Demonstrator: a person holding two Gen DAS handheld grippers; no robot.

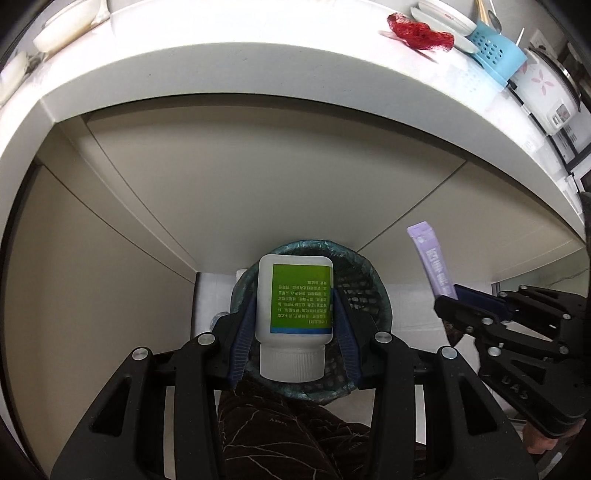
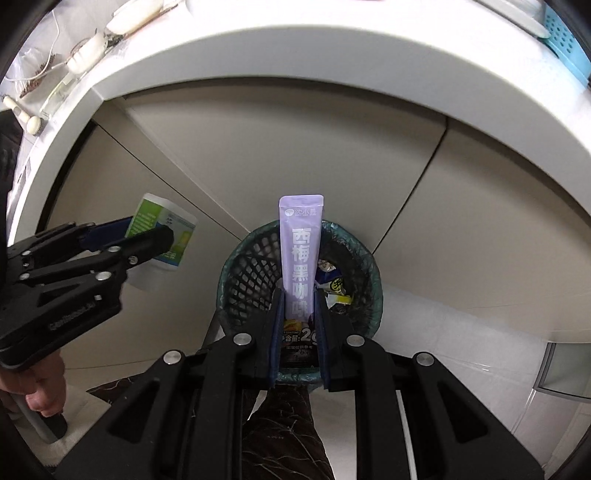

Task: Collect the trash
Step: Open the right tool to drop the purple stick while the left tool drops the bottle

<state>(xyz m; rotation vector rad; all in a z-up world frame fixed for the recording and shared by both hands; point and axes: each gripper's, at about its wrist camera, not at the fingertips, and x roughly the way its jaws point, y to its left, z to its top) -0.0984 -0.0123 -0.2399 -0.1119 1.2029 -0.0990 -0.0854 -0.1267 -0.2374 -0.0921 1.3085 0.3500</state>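
My left gripper [image 1: 295, 299] is shut on a white plastic bottle [image 1: 294, 295] with a green label, cap toward the camera. It hangs directly over a dark mesh waste bin [image 1: 364, 291] lined with a teal bag. My right gripper [image 2: 298, 293] is shut on a long purple sachet [image 2: 300, 251] that sticks up past the fingertips, above the same bin [image 2: 255, 266]. A few wrappers [image 2: 332, 284] lie inside the bin. Each gripper shows in the other's view: the right gripper [image 1: 448, 301] with the sachet [image 1: 430, 258], and the left gripper [image 2: 147, 232] with the bottle [image 2: 166, 240].
The bin stands on the floor against beige cabinet doors [image 1: 258, 192] under a white countertop [image 1: 229, 70]. On the counter lie a red mesh net [image 1: 421, 31], a blue basket [image 1: 495, 51], plates and a rice cooker [image 1: 546, 92]. A person's patterned trouser leg [image 1: 280, 428] is below.
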